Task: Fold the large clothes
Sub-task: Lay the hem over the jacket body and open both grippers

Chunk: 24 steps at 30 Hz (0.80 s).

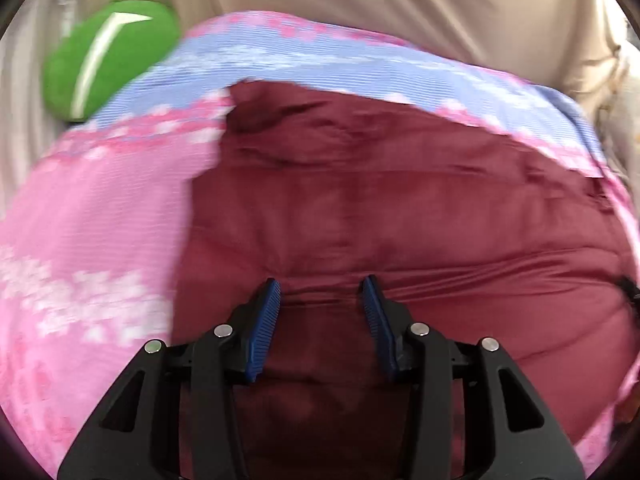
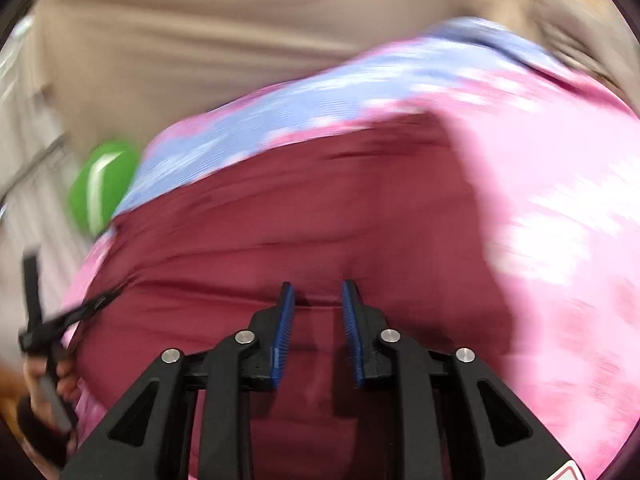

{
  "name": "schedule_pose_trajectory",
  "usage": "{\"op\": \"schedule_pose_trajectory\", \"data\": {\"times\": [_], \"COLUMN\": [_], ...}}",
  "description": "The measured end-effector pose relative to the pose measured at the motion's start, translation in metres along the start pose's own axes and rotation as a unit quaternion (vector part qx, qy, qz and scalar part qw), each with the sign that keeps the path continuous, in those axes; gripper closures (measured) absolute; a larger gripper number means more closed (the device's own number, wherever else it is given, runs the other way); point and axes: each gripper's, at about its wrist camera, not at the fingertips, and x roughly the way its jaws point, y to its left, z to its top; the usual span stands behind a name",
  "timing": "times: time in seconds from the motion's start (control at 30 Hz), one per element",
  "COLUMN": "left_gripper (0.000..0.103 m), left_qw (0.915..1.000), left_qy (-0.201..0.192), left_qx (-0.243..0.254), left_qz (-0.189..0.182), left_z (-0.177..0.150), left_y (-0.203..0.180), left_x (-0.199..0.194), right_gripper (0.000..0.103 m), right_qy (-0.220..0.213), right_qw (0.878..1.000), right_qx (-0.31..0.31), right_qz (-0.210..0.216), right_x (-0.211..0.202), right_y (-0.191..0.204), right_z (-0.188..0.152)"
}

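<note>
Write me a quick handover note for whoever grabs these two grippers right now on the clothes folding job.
Left gripper: jaws open, nothing between them, above the maroon garment.
Right gripper: jaws apart with a narrower gap, also empty, over the same garment.
The garment lies spread on the pink and blue floral sheet; a green cushion sits at the sheet's far edge.
Done: garment laid out, seemingly with some layers already folded over; views are blurred.
Left: grasp an edge and finish folding.

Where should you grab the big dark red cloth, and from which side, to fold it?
Probably by the raised crease just ahead of the left gripper, coming down from above. The maroon garment lies flat on the pink and blue sheet, so only bumps and edges give open jaws something to pinch. The right gripper faces a similar ridge.
</note>
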Motion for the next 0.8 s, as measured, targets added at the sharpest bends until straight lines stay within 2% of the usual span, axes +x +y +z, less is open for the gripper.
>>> {"op": "schedule_pose_trajectory", "data": {"times": [0.07,0.1,0.17,0.2,0.23,0.27,0.3,0.33,0.37,0.47,0.53,0.57,0.6,0.63,0.67,0.7,0.73,0.8], "left_gripper": [0.060,0.061,0.061,0.061,0.057,0.045,0.037,0.027,0.022,0.018,0.018,0.021,0.028,0.052,0.074,0.083,0.096,0.099], "left_qw": [0.9997,0.9995,0.9993,0.9988,0.9984,0.9971,0.9957,0.9945,0.9933,0.9913,0.9879,0.9842,0.9817,0.9806,0.9798,0.9788,0.9772,0.9767], "left_qy": [0.007,0.007,-0.004,-0.015,-0.021,-0.031,-0.039,-0.044,-0.047,-0.026,0.009,0.036,0.047,0.056,0.065,0.066,0.058,0.028], "left_qx": [-0.021,-0.027,-0.037,-0.045,-0.052,-0.067,-0.081,-0.092,-0.102,-0.125,-0.142,-0.160,-0.167,-0.170,-0.172,-0.176,-0.186,-0.199], "left_qz": [-0.014,-0.014,-0.002,-0.004,-0.008,-0.016,-0.024,-0.027,-0.026,-0.033,-0.061,-0.067,-0.077,-0.080,-0.078,-0.082,-0.084,-0.074], "left_z": [-0.001,-0.001,0.008,0.018,0.025,0.039,0.050,0.063,0.072,0.101,0.111,0.112,0.112,0.111,0.110,0.108,0.106,0.103], "left_y": [0.014,0.017,0.022,0.027,0.030,0.035,0.040,0.039,0.041,0.045,0.051,0.055,0.057,0.058,0.060,0.062,0.066,0.074], "left_x": [-0.004,-0.007,-0.016,-0.021,-0.023,-0.024,-0.022,-0.019,-0.014,0.020,0.048,0.064,0.073,0.079,0.084,0.085,0.080,0.063], "right_gripper": [0.086,0.077,0.074,0.072,0.068,0.063,0.050,0.040,0.038,0.038,0.038,0.038,0.044,0.077,0.093,0.097,0.099,0.099], "right_qy": [-0.010,-0.022,-0.046,-0.057,-0.068,-0.073,-0.075,-0.077,-0.076,-0.047,-0.009,0.012,0.025,0.035,0.046,0.047,0.029,-0.025], "right_qw": [0.998,0.996,0.994,0.994,0.995,0.995,0.995,0.995,0.995,0.997,0.997,0.996,0.995,0.995,0.995,0.996,0.998,0.999], "right_qx": [0.060,0.077,0.072,0.065,0.059,0.058,0.057,0.056,0.056,0.060,0.069,0.076,0.077,0.071,0.064,0.059,0.052,0.023], "right_qz": [-0.015,-0.032,-0.061,-0.060,-0.052,-0.044,-0.037,-0.028,-0.027,-0.032,-0.026,-0.034,-0.050,-0.057,-0.060,-0.052,-0.036,0.000], "right_x": [-0.017,-0.029,-0.042,-0.047,-0.050,-0.049,-0.047,-0.039,-0.027,0.016,0.051,0.071,0.085,0.093,0.101,0.104,0.097,0.076], "right_y": [-0.038,-0.050,-0.054,-0.053,-0.050,-0.048,-0.046,-0.044,-0.040,-0.033,-0.032,-0.034,-0.034,-0.032,-0.029,-0.023,-0.016,0.003], "right_z": [0.003,0.007,0.019,0.028,0.042,0.053,0.063,0.078,0.089,0.118,0.132,0.135,0.138,0.135,0.134,0.136,0.136,0.141]}}
